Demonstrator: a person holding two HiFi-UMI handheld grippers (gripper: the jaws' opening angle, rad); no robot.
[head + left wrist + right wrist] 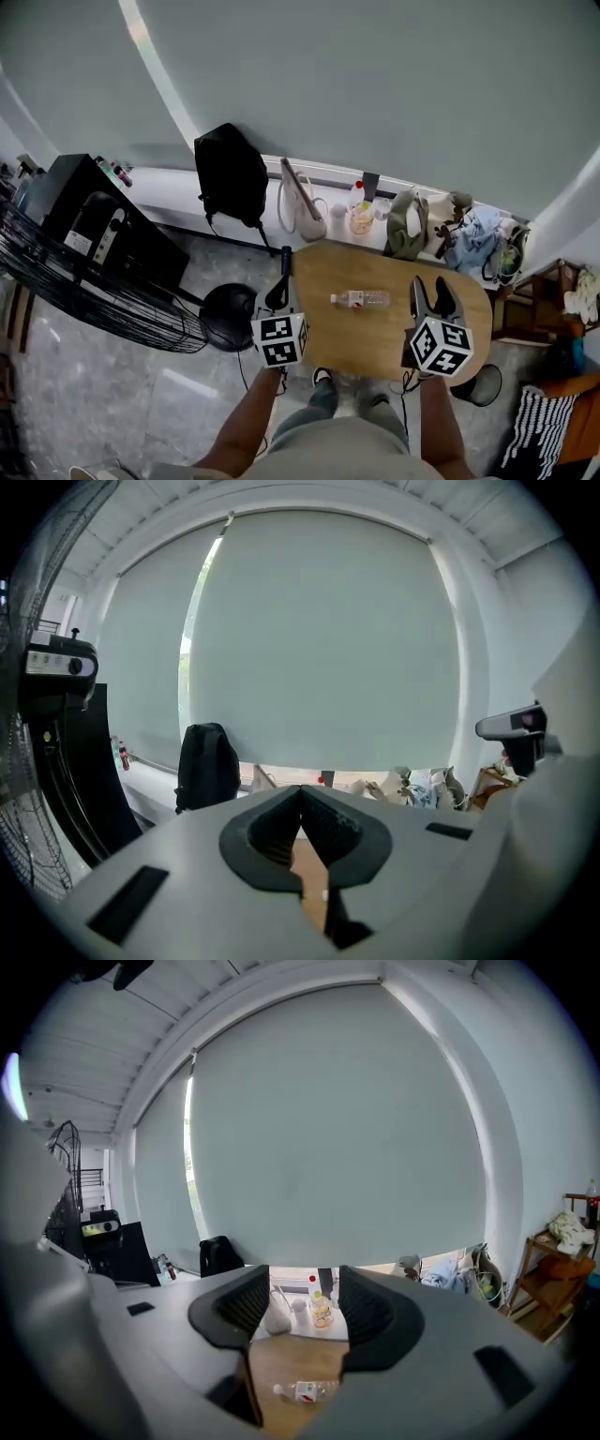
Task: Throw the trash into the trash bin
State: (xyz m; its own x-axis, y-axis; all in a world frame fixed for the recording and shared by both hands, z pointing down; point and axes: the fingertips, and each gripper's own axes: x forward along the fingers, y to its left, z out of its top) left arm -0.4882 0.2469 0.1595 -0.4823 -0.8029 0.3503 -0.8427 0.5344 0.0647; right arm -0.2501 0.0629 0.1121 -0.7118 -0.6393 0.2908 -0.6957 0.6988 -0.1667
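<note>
A clear plastic bottle [361,299] with a white and red label lies on its side in the middle of the oval wooden table [375,349]. My left gripper [284,267] hovers over the table's left end, left of the bottle, with its jaws shut and nothing in them. My right gripper [431,287] is over the table's right end, right of the bottle, open and empty. In the right gripper view the bottle [305,1390] lies low between the open jaws of the right gripper [304,1288], on the table [291,1358]. The left gripper [300,794] shows its tips meeting.
A black backpack [230,173] leans on the white ledge behind the table, next to a white bag [302,208], bottles [359,211] and piled cloth [469,239]. A big black fan [84,281] stands left. A dark round object [228,317] sits by the table's left end, another [485,384] at its lower right.
</note>
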